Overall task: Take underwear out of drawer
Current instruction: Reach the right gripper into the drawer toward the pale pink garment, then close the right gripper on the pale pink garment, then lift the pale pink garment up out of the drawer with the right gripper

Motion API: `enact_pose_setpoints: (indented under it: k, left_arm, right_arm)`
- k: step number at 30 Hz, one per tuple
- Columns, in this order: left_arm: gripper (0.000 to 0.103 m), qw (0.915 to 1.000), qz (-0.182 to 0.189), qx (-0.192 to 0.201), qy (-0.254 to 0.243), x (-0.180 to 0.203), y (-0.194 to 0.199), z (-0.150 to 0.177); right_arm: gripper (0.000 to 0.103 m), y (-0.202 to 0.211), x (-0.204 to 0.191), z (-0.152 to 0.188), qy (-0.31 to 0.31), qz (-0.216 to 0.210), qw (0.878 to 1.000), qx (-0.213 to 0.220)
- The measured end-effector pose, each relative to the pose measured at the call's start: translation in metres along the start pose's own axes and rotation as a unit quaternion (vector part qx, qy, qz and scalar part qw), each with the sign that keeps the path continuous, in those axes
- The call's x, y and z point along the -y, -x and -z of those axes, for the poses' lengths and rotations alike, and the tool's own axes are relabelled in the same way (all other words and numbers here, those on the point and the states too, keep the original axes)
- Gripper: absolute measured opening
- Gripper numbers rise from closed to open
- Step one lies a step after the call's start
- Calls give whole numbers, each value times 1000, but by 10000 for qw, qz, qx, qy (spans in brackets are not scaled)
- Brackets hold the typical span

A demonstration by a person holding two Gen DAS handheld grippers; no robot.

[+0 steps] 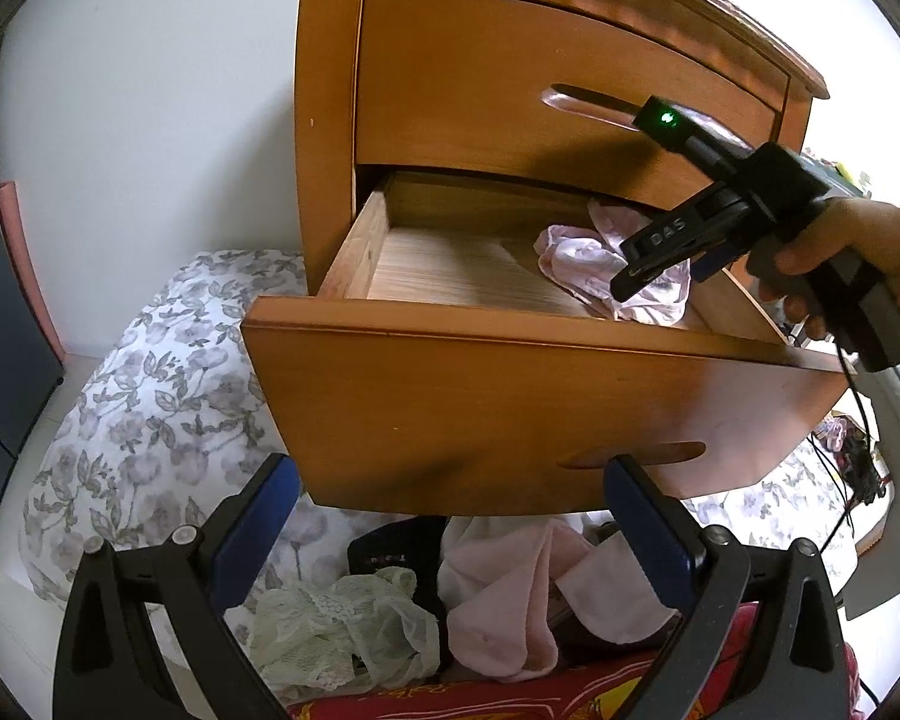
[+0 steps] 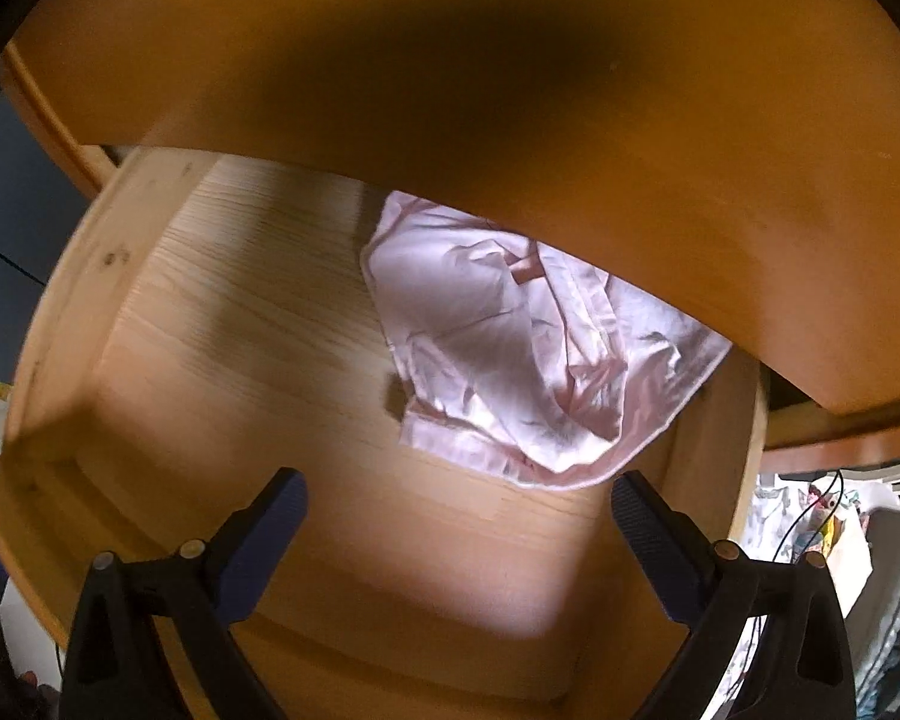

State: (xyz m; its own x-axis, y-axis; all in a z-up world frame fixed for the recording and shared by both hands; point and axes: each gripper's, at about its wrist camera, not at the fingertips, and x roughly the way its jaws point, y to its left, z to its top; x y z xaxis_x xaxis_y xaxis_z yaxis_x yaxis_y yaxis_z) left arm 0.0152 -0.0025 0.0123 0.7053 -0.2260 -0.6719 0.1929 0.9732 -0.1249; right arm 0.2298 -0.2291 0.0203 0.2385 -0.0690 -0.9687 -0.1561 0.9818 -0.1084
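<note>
The wooden nightstand's lower drawer (image 1: 546, 396) is pulled out. A crumpled pale pink pair of underwear (image 1: 588, 270) lies in its right back part, partly under the closed upper drawer (image 1: 540, 78). My right gripper (image 1: 636, 282), held by a hand, reaches into the drawer over the garment. In the right wrist view the underwear (image 2: 510, 348) lies just beyond my right gripper (image 2: 459, 495), whose fingers are open with nothing between them. My left gripper (image 1: 450, 477) is open below the drawer front, holding nothing.
Beneath the drawer lies a pile of clothes: a pink garment (image 1: 510, 600), white lace underwear (image 1: 342, 624), a dark item (image 1: 390, 546) and red fabric (image 1: 510, 696). A floral duvet (image 1: 150, 408) covers the bed at left. Cables (image 1: 852, 468) hang at right.
</note>
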Motion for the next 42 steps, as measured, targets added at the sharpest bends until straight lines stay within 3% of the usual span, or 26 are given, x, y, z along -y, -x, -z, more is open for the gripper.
enact_pose_setpoints:
  k: [4, 18, 24, 29, 35, 42]
  left_arm:
    - [101, 10000, 43, -18, 13, 0, -2, 0]
    - [101, 9999, 112, -60, 75, -3, -4, 0]
    - [101, 9999, 115, -67, 74, -3, -4, 0]
    - [101, 9999, 123, -70, 79, -3, -5, -1]
    - [101, 9998, 146, -106, 125, -4, -7, 0]
    - [101, 9998, 126, -120, 131, -4, -8, 1]
  right_arm:
    - [101, -14, 0, -7, 39, 49, 9999, -124]
    - [84, -43, -17, -22, 657, 514, 9957, -395]
    - [62, -45, -25, -17, 748, 613, 9947, -348]
    - [33, -42, -27, -15, 795, 666, 9943, -244]
    - [17, -33, -28, -8, 916, 793, 9925, -148]
    - [10, -10, -25, 3, 841, 916, 9921, 139]
